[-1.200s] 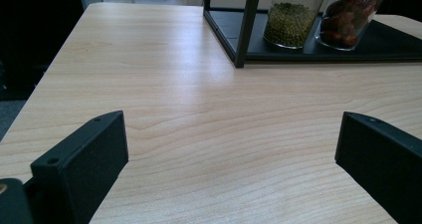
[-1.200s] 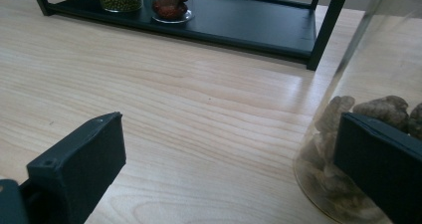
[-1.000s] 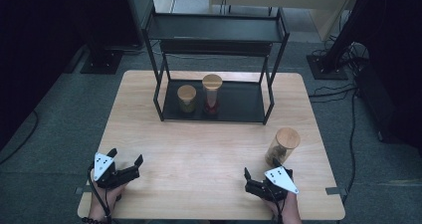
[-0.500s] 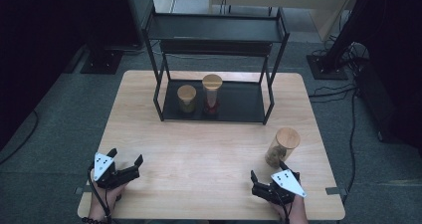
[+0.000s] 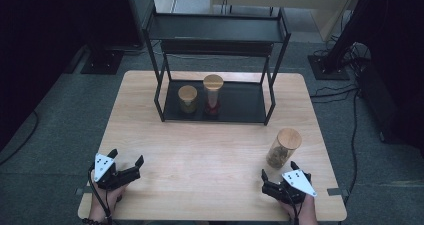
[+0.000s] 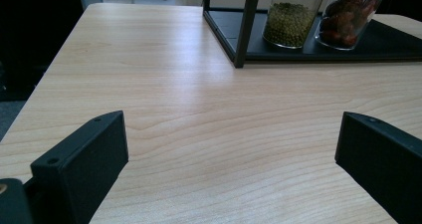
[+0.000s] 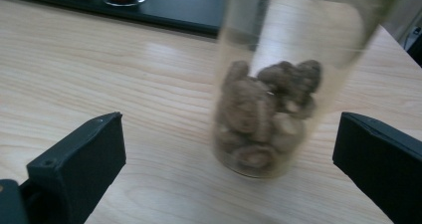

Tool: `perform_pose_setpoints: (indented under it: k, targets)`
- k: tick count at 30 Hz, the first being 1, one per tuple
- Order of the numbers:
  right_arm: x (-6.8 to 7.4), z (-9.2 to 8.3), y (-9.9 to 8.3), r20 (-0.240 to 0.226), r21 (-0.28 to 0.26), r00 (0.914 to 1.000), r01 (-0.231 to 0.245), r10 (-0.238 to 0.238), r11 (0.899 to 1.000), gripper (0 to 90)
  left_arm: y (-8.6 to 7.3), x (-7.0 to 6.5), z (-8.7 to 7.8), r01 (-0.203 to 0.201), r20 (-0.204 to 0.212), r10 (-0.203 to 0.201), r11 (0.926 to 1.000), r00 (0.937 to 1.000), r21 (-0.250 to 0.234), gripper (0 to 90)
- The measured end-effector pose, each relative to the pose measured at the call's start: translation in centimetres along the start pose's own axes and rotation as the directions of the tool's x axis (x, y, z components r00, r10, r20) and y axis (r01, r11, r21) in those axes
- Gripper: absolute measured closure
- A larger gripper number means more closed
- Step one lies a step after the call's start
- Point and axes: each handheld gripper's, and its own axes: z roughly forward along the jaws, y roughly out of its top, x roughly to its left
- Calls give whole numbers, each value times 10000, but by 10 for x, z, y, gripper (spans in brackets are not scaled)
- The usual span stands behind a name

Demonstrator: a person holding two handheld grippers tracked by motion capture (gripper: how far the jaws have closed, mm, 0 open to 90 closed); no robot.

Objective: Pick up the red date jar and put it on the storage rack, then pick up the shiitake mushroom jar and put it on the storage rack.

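The jar (image 5: 283, 148) nearest the right claw (image 5: 278, 183) is a tall clear glass cylinder with a round wooden lid, standing upright at the lower right of the high view on the pale wooden bench (image 5: 210, 185). In the right gripper view the jar (image 7: 278, 104) is slightly blurred and holds brown, lumpy pieces heaped in its lower part, with the glass above them bare. That claw stands wide open just short of the jar, touching nothing — the jar sits ahead of it, between the lines of the two jaws. The left claw (image 5: 126, 166) sits at the lower left of the high view, also spread wide, with bare bench (image 6: 209, 134) between its jaws. At the upper middle of the frame stands a black metal rack (image 5: 272, 65) with two shelves; on its lower shelf are a short jar of green grains (image 5: 188, 99) and, just beside it, a taller jar of red pieces (image 5: 213, 94). Open wood lies between the rack and the jar by the right claw — nothing stands in that stretch.
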Motion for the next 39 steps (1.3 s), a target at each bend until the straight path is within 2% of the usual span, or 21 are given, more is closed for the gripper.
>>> perform_pose_setpoints:
  k: [8, 12, 20, 29, 31, 34, 39]
  targets:
    - [-22, -4, -3, 301, 87, 9995, -96, 94, 9999, 0, 0, 0, 0, -27, -1, 27, 10000, 10000, 32, 4]
    - [-29, -5, -4, 361, 86, 9992, -184, 181, 9998, 0, 0, 0, 0, -60, -15, 60, 10000, 10000, 39, 4]
    - [-28, -4, -4, 220, 236, 9998, 9, -15, 9997, 0, 0, 0, 0, -6, 4, 6, 10000, 10000, 16, 4]
    - [-31, -4, -4, 72, 245, 9997, -227, 225, 9994, 0, 0, 0, 0, 5, 4, -5, 10000, 10000, 44, 4]
    - [-31, -3, -3, 39, 379, 9998, -203, 202, 9991, 0, 0, 0, 0, -37, -3, 37, 10000, 10000, 56, 4]
    - [-30, -1, -2, 39, 610, 10000, 65, -68, 9981, 5, 0, 0, 0, -22, -17, 22, 10000, 10000, 59, 4]
    - [-28, 6, 0, -233, 1160, 9985, 511, -487, 9919, 44, 0, 0, 0, 31, 6, -31, 10000, 10000, 57, 4]
